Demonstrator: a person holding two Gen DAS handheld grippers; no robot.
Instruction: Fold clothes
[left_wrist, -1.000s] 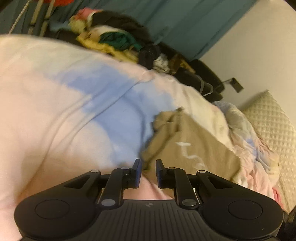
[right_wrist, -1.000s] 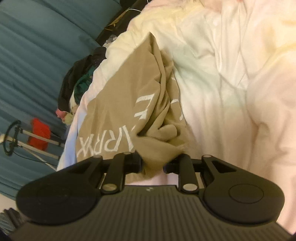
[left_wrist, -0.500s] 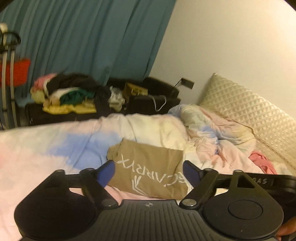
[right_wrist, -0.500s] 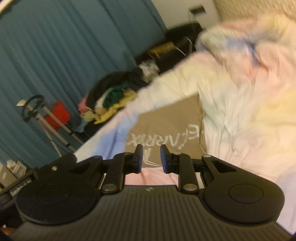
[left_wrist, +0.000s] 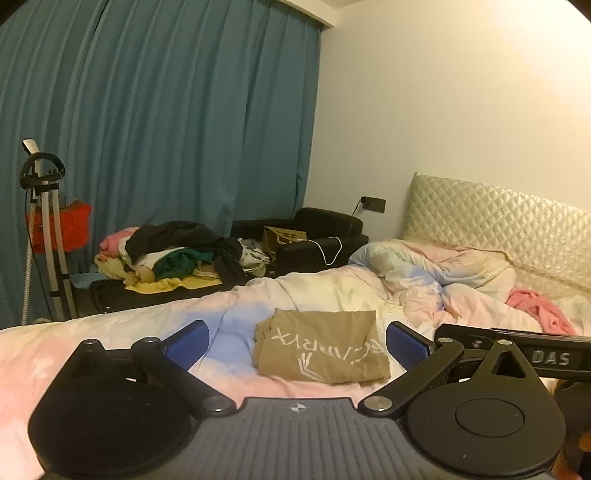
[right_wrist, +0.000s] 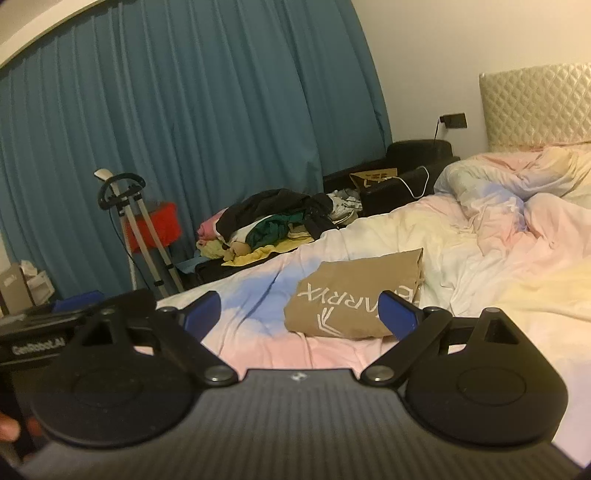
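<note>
Teal curtain (left_wrist: 166, 147) covers the wall far ahead of the fingers, running from the left edge to the room corner. At far left, beyond the left gripper's left finger, a garment steamer stand (left_wrist: 44, 229) stands upright against the curtain with a red item (left_wrist: 61, 229) behind it. To its right, a heap of unfolded clothes (left_wrist: 173, 254) lies on a low dark surface, well beyond the fingertips.

Left gripper (left_wrist: 297, 339): fingers spread wide, blue pads (left_wrist: 186, 341) facing inward, holding nothing. Seen between the two fingers and clear of both, the tan shirt (left_wrist: 321, 349) lies folded into a flat rectangle on the bed's pastel duvet (left_wrist: 236, 343), white lettering on its upper face. No contact between fingers and shirt.

Right gripper (right_wrist: 301, 312): fingers likewise spread wide and empty. In the right wrist view the tan shirt (right_wrist: 354, 299) lies ahead between the fingers, its right end partly hidden behind the right finger pad (right_wrist: 397, 314); whether that pad touches the fabric cannot be told. The duvet (right_wrist: 480, 258) is rumpled further right of the fingers.

Beyond the right finger in both views, a bunched pillow (left_wrist: 406, 262) lies near the quilted headboard (left_wrist: 498, 225). A pink garment (left_wrist: 535, 306) lies crumpled on the bed at far right of the left wrist view.
</note>
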